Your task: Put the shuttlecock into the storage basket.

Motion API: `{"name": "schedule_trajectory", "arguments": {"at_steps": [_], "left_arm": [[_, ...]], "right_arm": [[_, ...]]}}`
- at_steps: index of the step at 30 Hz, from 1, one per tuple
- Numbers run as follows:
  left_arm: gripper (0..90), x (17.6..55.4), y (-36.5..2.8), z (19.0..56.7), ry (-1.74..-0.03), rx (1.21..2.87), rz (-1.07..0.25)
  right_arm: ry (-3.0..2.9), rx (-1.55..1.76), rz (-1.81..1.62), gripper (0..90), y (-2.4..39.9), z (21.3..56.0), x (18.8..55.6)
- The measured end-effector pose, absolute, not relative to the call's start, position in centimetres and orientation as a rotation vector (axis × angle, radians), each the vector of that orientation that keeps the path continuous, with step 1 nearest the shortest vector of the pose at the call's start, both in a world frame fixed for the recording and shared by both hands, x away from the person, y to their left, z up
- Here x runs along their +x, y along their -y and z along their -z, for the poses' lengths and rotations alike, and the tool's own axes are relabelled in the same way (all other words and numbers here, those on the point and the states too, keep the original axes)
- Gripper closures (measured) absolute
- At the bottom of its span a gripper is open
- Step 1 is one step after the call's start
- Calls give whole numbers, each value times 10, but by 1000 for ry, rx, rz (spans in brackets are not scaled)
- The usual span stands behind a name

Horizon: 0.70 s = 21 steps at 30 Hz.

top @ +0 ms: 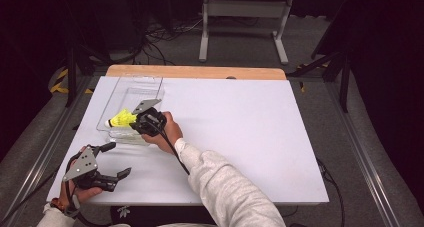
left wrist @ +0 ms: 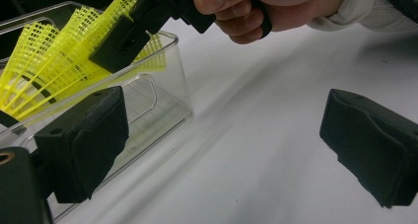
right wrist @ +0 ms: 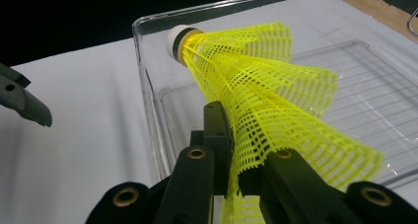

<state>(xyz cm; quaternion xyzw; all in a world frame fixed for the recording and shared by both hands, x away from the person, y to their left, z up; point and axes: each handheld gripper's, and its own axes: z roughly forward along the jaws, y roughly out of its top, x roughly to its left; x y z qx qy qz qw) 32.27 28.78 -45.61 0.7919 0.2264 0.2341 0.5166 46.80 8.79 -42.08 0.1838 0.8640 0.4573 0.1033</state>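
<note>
A yellow shuttlecock (top: 121,119) with a net skirt (right wrist: 276,105) and a white cork tip (right wrist: 176,42) hangs over the near end of a clear plastic tray (top: 150,87). My right gripper (top: 142,122) is shut on the skirt's rim, and its jaws pinch the mesh (left wrist: 74,61) just above the tray wall (right wrist: 148,110). My left gripper (top: 116,159) rests at the table's near left corner, open, with nothing between its wide-apart pads (left wrist: 84,140). It points toward the tray (left wrist: 162,100) and the right hand.
The tray stands on a white tabletop (top: 240,132) with a wooden strip (top: 200,72) along its far edge. Beyond the table lie cables and a white stand (top: 245,17) on the grey floor. Dark rails run along both sides.
</note>
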Motion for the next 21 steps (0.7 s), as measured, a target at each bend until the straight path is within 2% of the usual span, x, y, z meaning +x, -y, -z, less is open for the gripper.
{"name": "schedule_trajectory", "arguments": {"at_steps": [21], "left_arm": [[54, 324, -288, 456, -540, 1907, -557]], "right_arm": [[-2594, 526, -1310, 841, -92, 427, 470]]}}
